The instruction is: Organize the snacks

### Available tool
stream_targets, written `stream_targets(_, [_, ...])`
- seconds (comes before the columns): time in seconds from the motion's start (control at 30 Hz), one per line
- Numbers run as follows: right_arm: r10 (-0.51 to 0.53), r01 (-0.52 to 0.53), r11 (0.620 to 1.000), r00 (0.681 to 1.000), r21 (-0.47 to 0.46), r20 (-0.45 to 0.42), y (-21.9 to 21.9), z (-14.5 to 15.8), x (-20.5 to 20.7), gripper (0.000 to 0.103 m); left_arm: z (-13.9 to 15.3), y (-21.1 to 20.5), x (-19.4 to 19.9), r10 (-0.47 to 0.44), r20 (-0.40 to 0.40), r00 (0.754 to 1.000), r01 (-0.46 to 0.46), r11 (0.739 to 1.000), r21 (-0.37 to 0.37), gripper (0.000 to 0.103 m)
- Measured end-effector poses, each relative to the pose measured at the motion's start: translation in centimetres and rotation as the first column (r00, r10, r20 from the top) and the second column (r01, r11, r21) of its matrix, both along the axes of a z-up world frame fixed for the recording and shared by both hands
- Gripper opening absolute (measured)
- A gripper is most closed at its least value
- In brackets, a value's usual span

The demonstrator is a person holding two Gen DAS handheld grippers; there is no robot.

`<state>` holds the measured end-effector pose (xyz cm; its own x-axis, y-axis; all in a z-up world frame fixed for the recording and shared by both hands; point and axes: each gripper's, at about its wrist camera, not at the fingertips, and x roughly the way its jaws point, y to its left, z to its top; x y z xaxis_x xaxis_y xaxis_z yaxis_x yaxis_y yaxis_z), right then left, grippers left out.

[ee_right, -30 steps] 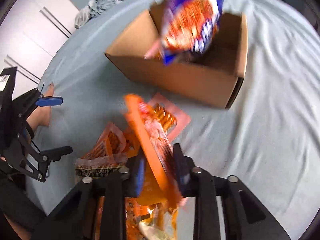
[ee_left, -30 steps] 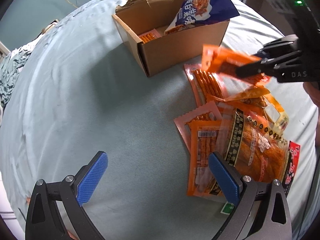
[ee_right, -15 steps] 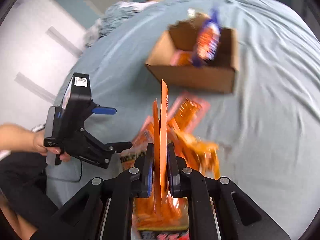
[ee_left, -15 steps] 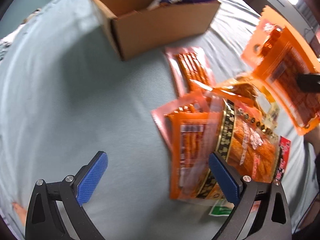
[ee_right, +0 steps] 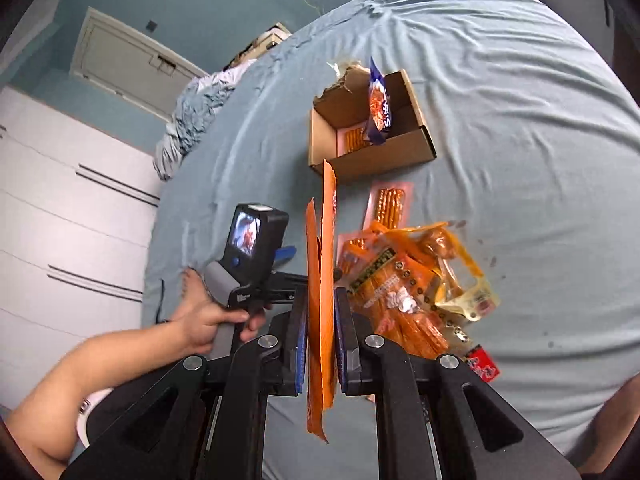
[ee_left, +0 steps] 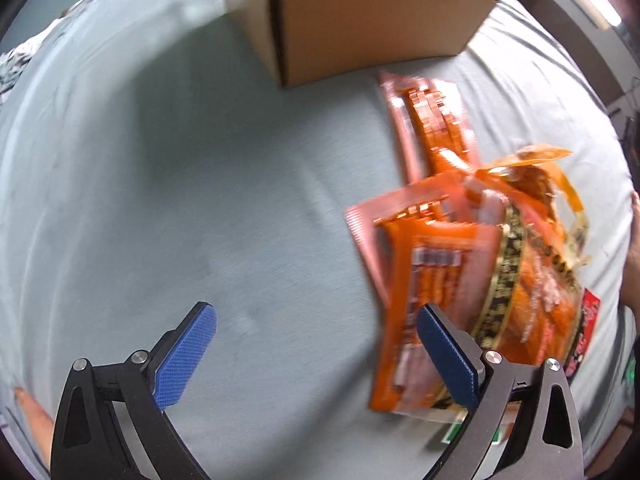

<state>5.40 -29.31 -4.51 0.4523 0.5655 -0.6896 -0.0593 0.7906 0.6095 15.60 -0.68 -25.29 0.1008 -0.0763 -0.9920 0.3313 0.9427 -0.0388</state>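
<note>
My right gripper (ee_right: 321, 344) is shut on a flat orange snack packet (ee_right: 324, 264), held edge-on high above the bed. A pile of orange snack packets (ee_right: 404, 292) lies on the blue sheet below; it also shows in the left wrist view (ee_left: 480, 280). A cardboard box (ee_right: 368, 128) with a blue snack bag (ee_right: 378, 108) and an orange packet inside stands beyond the pile. My left gripper (ee_left: 316, 354) is open and empty, low over the sheet, its right finger at the pile's near edge. The box (ee_left: 360, 28) is at the top of that view.
The blue bedsheet (ee_right: 520, 160) spreads to the right of the box and pile. Crumpled bedding (ee_right: 192, 120) lies at the far left of the bed. White drawers (ee_right: 60, 220) and a door stand beyond the bed's left edge.
My right gripper has lifted the orange packet up and back, away from the box. My left gripper has moved nearer the box and the pile.
</note>
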Motion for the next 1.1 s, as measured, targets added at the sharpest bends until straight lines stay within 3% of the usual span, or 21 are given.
stream_targets(0.13, [-0.053,0.054,0.998,0.998,0.042,-0.041,-2.5,-3.0,1.8,0.009,-0.5,0.2,-0.6,-0.029,-0.001,1.0,0.029,0.999,0.012,0.102])
stream_targets(0.33, [-0.089,0.098,0.99,0.992,0.099,-0.092,-5.0,-5.1,3.1,0.009,-0.3,-1.4,-1.6,-0.084,0.02,0.996,0.083,0.996,0.026,0.102])
stream_targets(0.57, [-0.036,0.044,0.997,0.993,0.068,-0.111,-2.8,-5.8,3.8,0.009,0.5,-5.1,-2.6,-0.157,0.021,0.987,0.157,0.988,0.008,0.102])
stream_targets(0.8, [-0.007,0.01,0.999,0.995,0.037,-0.099,-1.4,-5.6,4.1,0.009,0.4,-9.5,-5.4,-0.275,-0.013,0.961,0.274,0.961,-0.019,0.102])
stream_targets(1.1, [-0.005,0.009,1.0,0.993,0.028,-0.121,-1.2,-6.2,4.6,0.01,-1.2,-9.5,-3.4,-0.138,-0.116,0.984,0.125,0.986,-0.11,0.103])
